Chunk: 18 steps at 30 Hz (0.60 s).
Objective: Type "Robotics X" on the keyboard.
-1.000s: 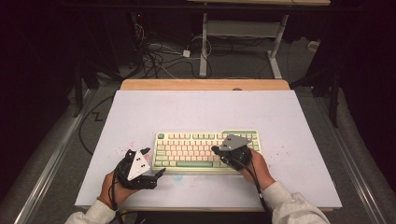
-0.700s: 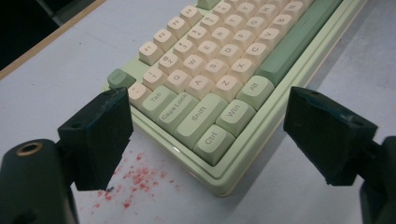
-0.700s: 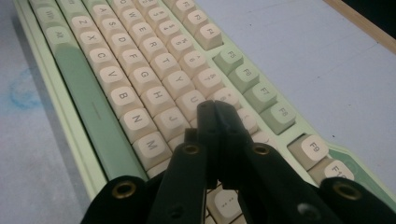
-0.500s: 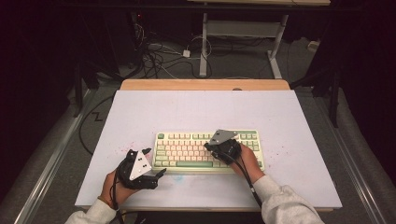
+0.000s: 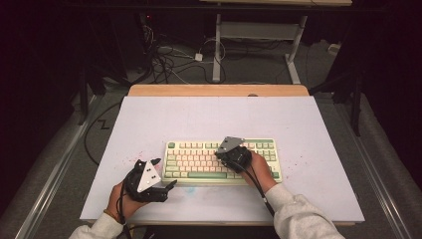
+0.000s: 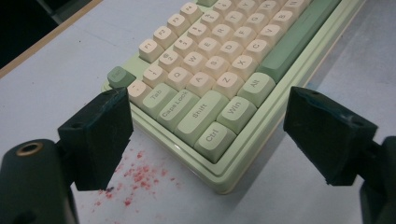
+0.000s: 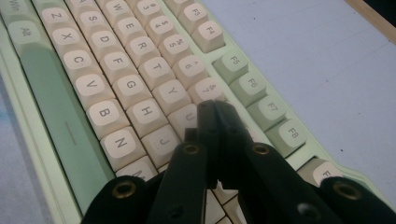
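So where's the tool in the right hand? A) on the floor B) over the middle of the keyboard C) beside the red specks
B: the right tool, jaws shut together, points down at the keyboard near the U key.

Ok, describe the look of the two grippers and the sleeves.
Both are black. The left gripper carries a pale grey three-cornered plate with small dark holes and has blocky jaws; the right gripper has a darker grey plate, brass-ringed holes on its arms, and a black cable. The sleeves are light grey.
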Tool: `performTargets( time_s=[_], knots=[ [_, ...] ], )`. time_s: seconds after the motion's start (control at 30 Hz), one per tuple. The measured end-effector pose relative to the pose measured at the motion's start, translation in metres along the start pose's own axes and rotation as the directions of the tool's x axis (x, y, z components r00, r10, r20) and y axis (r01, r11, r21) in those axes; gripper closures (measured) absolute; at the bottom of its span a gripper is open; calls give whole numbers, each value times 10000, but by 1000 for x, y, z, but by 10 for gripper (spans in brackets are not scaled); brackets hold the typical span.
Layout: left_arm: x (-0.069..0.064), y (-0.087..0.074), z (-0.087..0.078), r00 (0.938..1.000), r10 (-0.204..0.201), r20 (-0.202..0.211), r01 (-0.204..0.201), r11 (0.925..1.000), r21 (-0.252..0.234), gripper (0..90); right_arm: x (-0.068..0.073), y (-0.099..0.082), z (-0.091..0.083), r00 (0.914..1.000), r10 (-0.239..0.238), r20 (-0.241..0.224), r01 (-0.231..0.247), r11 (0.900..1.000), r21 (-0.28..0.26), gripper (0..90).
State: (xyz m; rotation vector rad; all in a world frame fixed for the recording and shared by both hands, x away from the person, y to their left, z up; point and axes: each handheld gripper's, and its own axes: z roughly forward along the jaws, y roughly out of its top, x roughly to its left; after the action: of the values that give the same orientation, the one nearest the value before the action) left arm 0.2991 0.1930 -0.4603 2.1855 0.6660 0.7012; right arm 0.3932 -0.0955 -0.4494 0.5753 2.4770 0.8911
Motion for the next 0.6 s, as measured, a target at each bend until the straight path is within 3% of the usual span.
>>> performTargets(
  time_s=[0.17,0.53,0.6],
  knots=[
    [-1,1,1,10000,53,14,-53,10000,22,153,1,-1,-1,9999,38,-99,-36,9998,205,900],
    [0,1,1,10000,65,-15,-65,10000,55,153,2,-1,-16,9994,334,-27,-335,9972,-675,900],
    [0,1,2,10000,71,-2,-71,10000,69,153,1,-2,-19,9993,366,-29,-367,9954,-882,867]
  ],
)
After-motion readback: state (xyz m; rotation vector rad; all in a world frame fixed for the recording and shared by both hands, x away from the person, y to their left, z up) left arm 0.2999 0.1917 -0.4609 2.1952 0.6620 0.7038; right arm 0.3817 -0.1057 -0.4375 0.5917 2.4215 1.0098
